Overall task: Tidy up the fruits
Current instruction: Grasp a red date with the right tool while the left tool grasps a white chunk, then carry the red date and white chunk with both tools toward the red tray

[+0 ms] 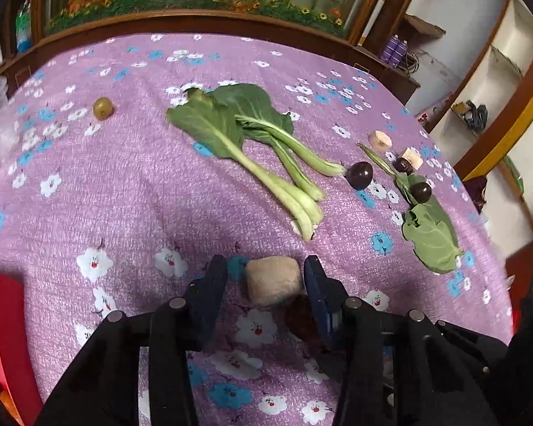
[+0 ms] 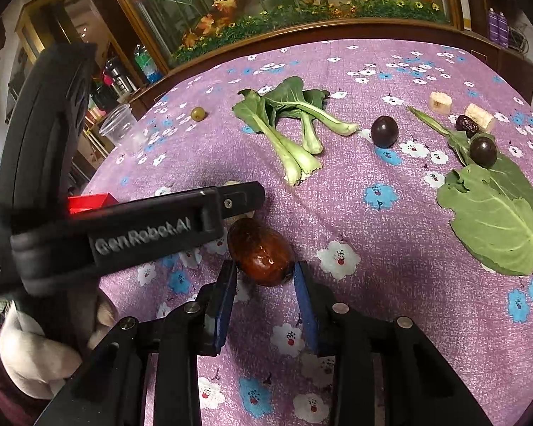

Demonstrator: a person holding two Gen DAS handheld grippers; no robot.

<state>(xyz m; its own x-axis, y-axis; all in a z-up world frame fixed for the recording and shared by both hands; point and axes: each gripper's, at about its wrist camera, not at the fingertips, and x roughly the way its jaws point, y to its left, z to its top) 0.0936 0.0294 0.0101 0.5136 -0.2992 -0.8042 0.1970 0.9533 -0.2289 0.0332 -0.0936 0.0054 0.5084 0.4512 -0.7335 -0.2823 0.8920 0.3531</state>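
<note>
The left hand-held gripper (image 1: 266, 280) stands wide open around a banana chunk (image 1: 273, 280) on the tabletop (image 1: 124, 184), gripping nothing; the right hand-held gripper (image 2: 265, 277) gapes around a red date (image 2: 261, 255), pads apart from it; bok choy (image 2: 291, 124) lies at twelve o'clock.

Black left gripper (image 2: 245, 195) marked "GenRobot.AI"; blue-padded jaws, silver pins.
</note>
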